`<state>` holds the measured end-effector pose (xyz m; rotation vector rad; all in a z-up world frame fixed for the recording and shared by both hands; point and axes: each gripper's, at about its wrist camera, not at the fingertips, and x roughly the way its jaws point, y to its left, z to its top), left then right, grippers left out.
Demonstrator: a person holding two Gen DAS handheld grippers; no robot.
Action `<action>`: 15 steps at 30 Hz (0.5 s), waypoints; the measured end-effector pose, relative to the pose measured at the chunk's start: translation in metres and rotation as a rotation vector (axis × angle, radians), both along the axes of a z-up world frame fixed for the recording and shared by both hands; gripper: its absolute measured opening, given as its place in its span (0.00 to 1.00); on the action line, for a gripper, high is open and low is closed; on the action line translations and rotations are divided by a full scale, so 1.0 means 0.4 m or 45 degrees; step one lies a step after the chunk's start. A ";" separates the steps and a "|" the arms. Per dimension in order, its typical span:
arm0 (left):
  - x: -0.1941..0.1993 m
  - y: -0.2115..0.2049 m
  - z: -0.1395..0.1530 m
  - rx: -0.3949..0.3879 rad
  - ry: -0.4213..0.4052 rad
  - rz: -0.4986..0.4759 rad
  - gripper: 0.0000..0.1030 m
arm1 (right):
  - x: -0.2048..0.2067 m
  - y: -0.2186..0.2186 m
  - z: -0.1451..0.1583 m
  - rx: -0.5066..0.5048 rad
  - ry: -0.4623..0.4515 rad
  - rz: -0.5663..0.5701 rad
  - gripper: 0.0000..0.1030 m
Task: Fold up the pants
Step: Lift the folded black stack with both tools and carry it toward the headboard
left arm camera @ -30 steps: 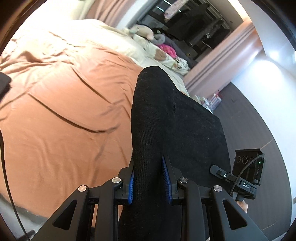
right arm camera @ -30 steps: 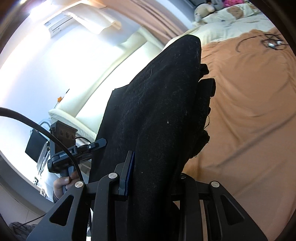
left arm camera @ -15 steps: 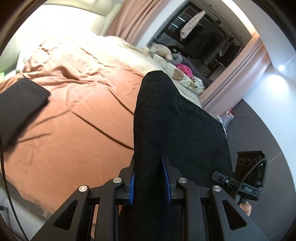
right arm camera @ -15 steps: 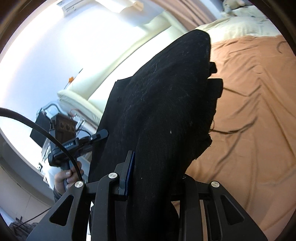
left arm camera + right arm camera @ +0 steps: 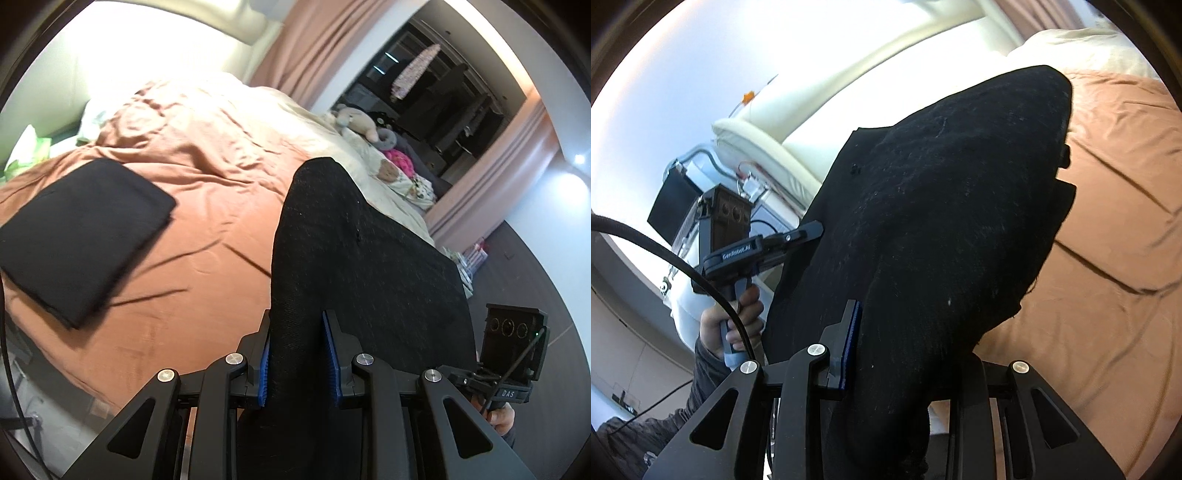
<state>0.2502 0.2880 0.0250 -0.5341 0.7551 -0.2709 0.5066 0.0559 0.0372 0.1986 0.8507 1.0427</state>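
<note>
Black pants (image 5: 354, 266) hang in the air above the bed, held between both grippers. My left gripper (image 5: 298, 354) is shut on one part of the pants, the cloth bulging up between its blue pads. My right gripper (image 5: 897, 347) is shut on another part of the pants (image 5: 942, 221); its right finger is hidden under the cloth. The right gripper also shows in the left wrist view (image 5: 509, 350), and the left gripper in the right wrist view (image 5: 746, 243), each at an edge of the cloth.
A bed with an orange-brown sheet (image 5: 207, 236) lies below. A folded black garment (image 5: 81, 236) rests on it at the left. Pillows and soft toys (image 5: 362, 125) sit at the far end. Dark floor (image 5: 524, 258) lies to the right of the bed.
Both grippers have swung with the pants, still shut on them. The left wrist view has turned so the folded black garment on the bed has come into sight at the left.
</note>
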 end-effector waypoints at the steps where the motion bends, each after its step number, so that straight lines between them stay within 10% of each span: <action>1: 0.002 0.023 -0.006 0.001 0.006 0.011 0.25 | 0.009 0.016 -0.005 -0.005 0.003 0.009 0.24; 15: 0.062 0.288 -0.101 0.073 0.116 0.091 0.25 | 0.152 0.263 -0.094 -0.061 0.007 0.089 0.24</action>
